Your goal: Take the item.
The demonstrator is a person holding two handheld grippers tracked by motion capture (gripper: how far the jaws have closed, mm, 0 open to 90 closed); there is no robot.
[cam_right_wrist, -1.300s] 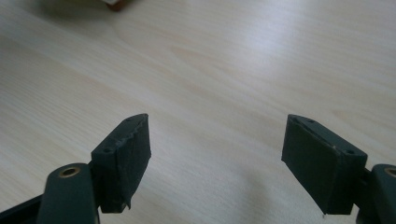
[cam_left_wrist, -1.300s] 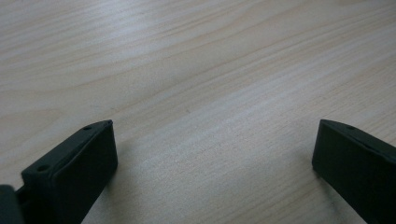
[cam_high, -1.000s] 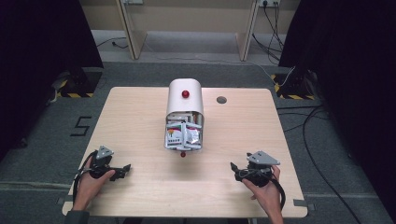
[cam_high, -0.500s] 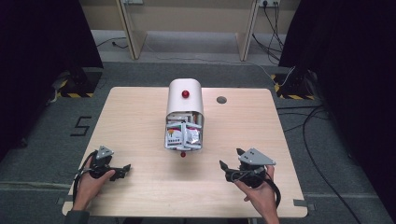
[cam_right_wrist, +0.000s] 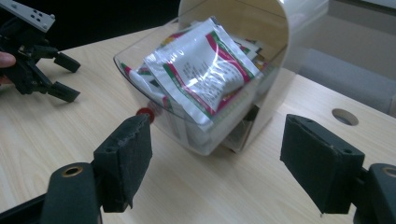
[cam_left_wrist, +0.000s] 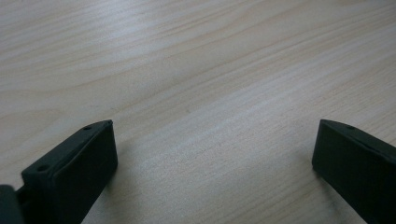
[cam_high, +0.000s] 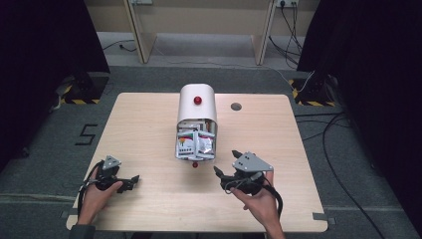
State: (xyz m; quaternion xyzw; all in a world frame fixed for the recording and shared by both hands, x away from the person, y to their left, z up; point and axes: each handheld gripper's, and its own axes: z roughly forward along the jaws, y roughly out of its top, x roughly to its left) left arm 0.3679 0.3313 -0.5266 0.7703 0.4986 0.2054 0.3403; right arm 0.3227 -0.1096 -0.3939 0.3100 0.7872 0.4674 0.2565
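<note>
**Light, slippery sachets in a clear tilt-out bin**

We judge the front sachet [cam_right_wrist: 205, 65] to be light, soft and crinkly, its glossy film likely to slide between pads. A pinch on a flat sealed edge at its top should hold better than one on the puffed middle. The clear drawer [cam_right_wrist: 187, 126] that carries it looks like thin rigid plastic, easy to rock on its hinge, so we would avoid pushing on its front wall. The red knob [cam_right_wrist: 145, 113] at its lower lip is the natural place to pull.

The dispenser [cam_high: 197, 102] is a white, arch-topped box with a red button on top, and it stands at the centre of the worktop [cam_high: 144, 134]. Its drawer tips open toward 6 o'clock, packed with white sachets edged in red and green, with small print on them.

Our right tool [cam_high: 230, 175] hovers at about 5 o'clock from the dispenser, just short of the drawer, jaws wide apart and holding nothing. Our left tool [cam_high: 130, 181] sits low near the worktop's 7 o'clock corner, well apart from the box, jaws also spread wide over bare wood.
</note>
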